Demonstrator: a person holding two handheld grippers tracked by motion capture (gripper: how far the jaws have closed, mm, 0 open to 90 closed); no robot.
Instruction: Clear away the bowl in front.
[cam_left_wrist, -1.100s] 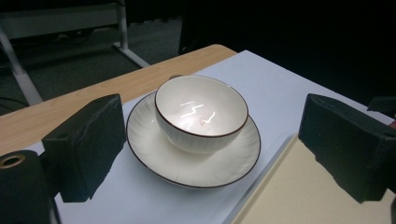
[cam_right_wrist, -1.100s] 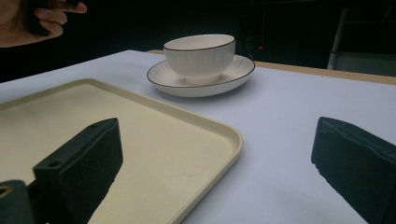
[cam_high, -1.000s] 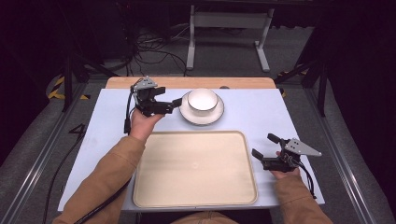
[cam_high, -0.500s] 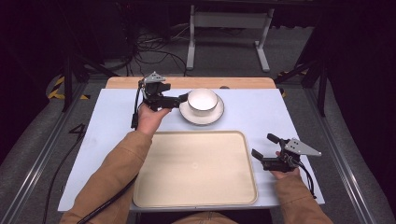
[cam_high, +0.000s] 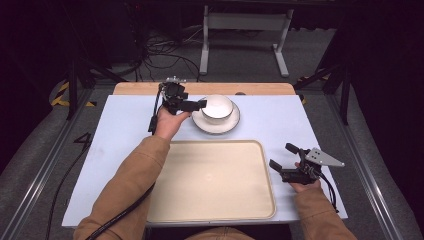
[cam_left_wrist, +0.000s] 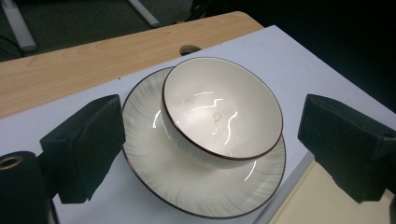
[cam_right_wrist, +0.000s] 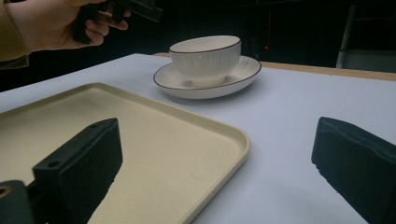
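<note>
1. Bowl (cam_high: 217, 106) sits inside a plate (cam_high: 216, 123) at the far middle of the worktop (cam_high: 125, 130), just beyond the far edge of a beige tray (cam_high: 210, 180).
2. Left claw (cam_high: 196, 105) hovers just beside the bowl's left rim, jaws spread wide; in the left gripper view the bowl (cam_left_wrist: 222, 111) lies between the two pads, touching neither.
3. Right claw (cam_high: 280, 161) rests low at the tray's right edge, well apart from the bowl, jaws open and gripping nothing.
4. Both bowl and plate look like glazed ceramic: stiff, fairly weighty, smooth enough to slip, and likely to chip if knocked or dropped.
5. Rim is probably the best hold, one pad inside and one outside the wall, since the curved side would slide out of a squeeze across the full width.
6. Bowl rests loose on the plate, so a straight upward lift should part them; a sideways tug may drag the plate along.
</note>
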